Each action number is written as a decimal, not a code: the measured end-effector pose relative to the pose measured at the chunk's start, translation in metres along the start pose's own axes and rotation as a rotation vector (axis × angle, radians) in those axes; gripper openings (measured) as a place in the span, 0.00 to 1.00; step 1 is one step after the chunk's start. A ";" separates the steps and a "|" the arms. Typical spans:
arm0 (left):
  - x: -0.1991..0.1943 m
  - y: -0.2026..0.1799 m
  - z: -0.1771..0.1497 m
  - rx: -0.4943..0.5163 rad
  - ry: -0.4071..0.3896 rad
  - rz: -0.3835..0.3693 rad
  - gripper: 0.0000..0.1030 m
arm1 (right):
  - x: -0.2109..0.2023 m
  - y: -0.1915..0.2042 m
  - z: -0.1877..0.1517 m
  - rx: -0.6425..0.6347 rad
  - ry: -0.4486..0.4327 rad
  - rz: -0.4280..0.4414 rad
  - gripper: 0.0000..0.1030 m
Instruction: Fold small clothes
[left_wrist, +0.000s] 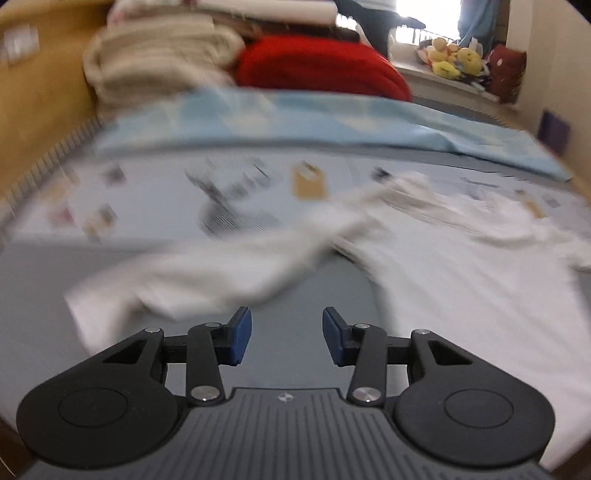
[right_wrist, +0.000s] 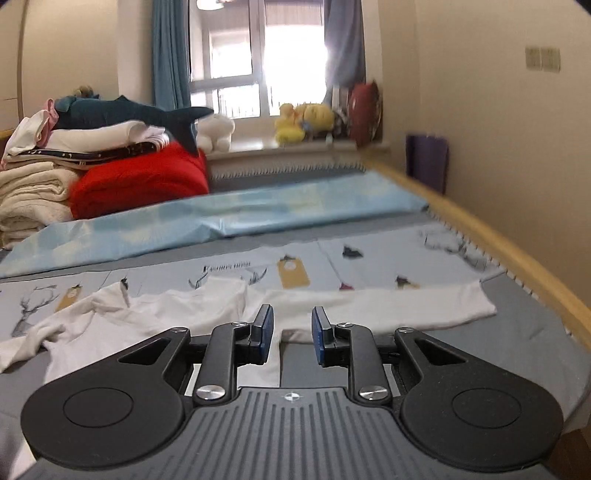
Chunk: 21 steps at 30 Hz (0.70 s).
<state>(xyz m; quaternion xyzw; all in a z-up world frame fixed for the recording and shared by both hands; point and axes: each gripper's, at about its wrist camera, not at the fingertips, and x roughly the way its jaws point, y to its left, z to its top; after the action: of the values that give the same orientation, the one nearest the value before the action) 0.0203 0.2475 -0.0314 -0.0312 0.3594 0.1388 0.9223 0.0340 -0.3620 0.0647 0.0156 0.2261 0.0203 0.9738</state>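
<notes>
Two empty tongs (left_wrist: 287, 336) (right_wrist: 289, 334) (white shirt (right_wrist: 177, 314) below)

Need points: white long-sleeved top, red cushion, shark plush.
White long-sleeved cotton top (right_wrist: 417, 308): right wrist view, on the outstretched sleeve.
Red fabric cushion (right_wrist: 144, 181): right wrist view, on its front face.
Dark teal shark plush toy (right_wrist: 110, 112): right wrist view, on its body.

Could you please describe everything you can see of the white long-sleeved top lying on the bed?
The white long-sleeved top looks like soft, thin knit fabric. It lies unfolded and roughly flat on the grey, deer-printed bedding, wrinkled around the neck. One sleeve stretches straight out toward the wooden bed rail; the other lies rumpled and bent on the opposite side. Only the bedding touches it: both the left claw and right claw are open and clear of the cloth.
</notes>
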 end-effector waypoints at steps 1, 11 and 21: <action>0.009 0.012 0.002 0.025 -0.019 0.038 0.47 | 0.009 0.007 -0.001 -0.004 0.057 -0.026 0.23; 0.087 0.143 -0.051 -0.052 0.143 0.217 0.47 | 0.050 0.085 0.005 -0.121 0.085 0.060 0.23; 0.122 0.166 -0.065 0.079 0.143 0.194 0.01 | 0.097 0.111 0.010 -0.135 0.154 0.036 0.23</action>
<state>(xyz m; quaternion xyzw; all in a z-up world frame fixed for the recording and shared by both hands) 0.0175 0.4249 -0.1549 0.0305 0.4306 0.2105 0.8771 0.1215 -0.2470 0.0354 -0.0474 0.2979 0.0543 0.9519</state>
